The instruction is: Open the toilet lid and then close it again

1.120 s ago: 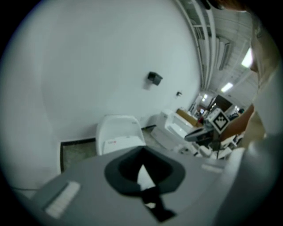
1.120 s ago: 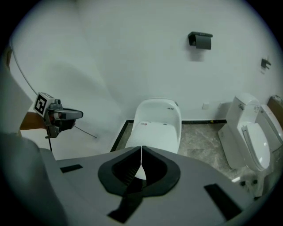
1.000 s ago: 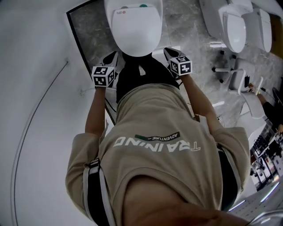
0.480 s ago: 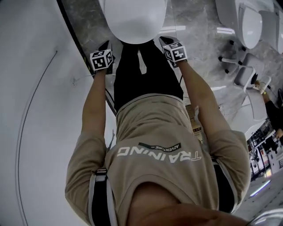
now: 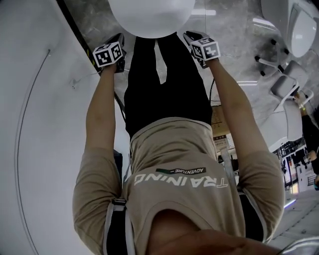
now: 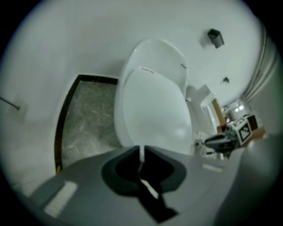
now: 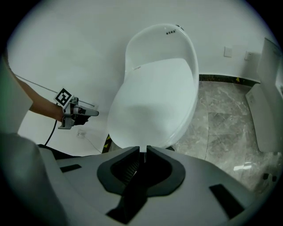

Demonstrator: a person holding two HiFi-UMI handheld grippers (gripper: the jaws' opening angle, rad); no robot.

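Observation:
A white toilet stands with its lid (image 6: 152, 110) down over the bowl; the lid (image 7: 154, 101) fills the middle of both gripper views, and its front edge (image 5: 152, 15) shows at the top of the head view. My left gripper (image 5: 118, 40) hangs just left of the bowl's front, pointing steeply down. Its jaws (image 6: 141, 152) are shut with nothing between them. My right gripper (image 5: 188, 36) hangs just right of the front, its jaws (image 7: 143, 152) shut and empty too. Neither gripper touches the lid.
Grey marble floor (image 7: 221, 128) surrounds the toilet, bordered by a dark strip (image 6: 62, 123) and a curved white wall (image 5: 45, 124). A cable (image 7: 51, 132) runs along the wall on the left. More white toilets (image 5: 304, 25) stand at the far right. A white panel (image 7: 267, 101) stands right of the bowl.
Both grippers have sunk toward the floor beside the toilet's front. The toilet has slid upward in the head view, so only its front edge still shows.

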